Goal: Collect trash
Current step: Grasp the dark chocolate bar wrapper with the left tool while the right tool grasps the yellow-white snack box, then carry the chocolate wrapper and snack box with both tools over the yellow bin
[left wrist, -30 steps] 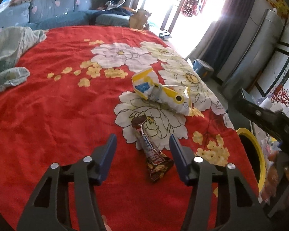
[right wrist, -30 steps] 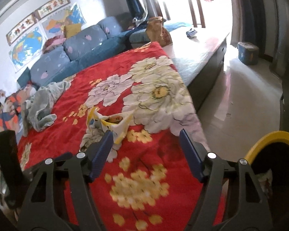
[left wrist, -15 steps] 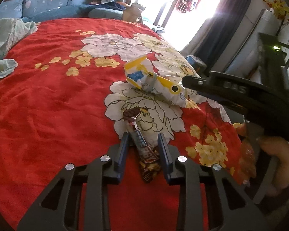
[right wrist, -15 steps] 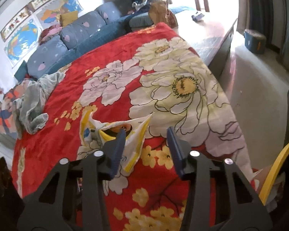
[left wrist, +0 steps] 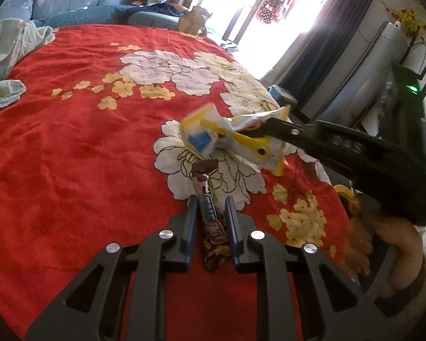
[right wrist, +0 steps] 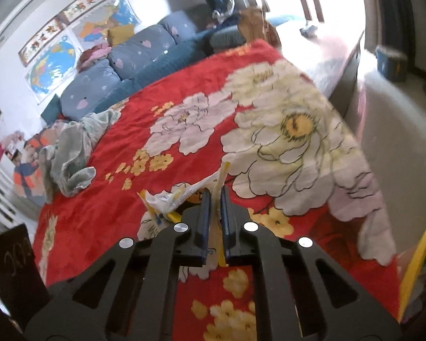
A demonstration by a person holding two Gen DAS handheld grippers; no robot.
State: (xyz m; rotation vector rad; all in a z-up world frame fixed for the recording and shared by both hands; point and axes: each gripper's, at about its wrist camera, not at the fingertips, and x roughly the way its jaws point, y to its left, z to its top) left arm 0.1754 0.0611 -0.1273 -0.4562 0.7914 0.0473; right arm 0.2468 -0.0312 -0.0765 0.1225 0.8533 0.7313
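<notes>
On red blanket (left wrist: pixel 71 153): left gripper (left wrist: pixel 210 204) closing around bar wrapper (left wrist: pixel 213 227); right gripper (right wrist: pixel 215 199) clamping yellow bag (right wrist: pixel 179 196).

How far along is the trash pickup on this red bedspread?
Nothing visibly binned yet. In hand: the right gripper has pinched the yellow-and-white wrapper, and the left gripper is closing on the brown candy wrapper. Left: lifting both off the blanket and dropping them, probably in the yellow-rimmed bin.
</notes>
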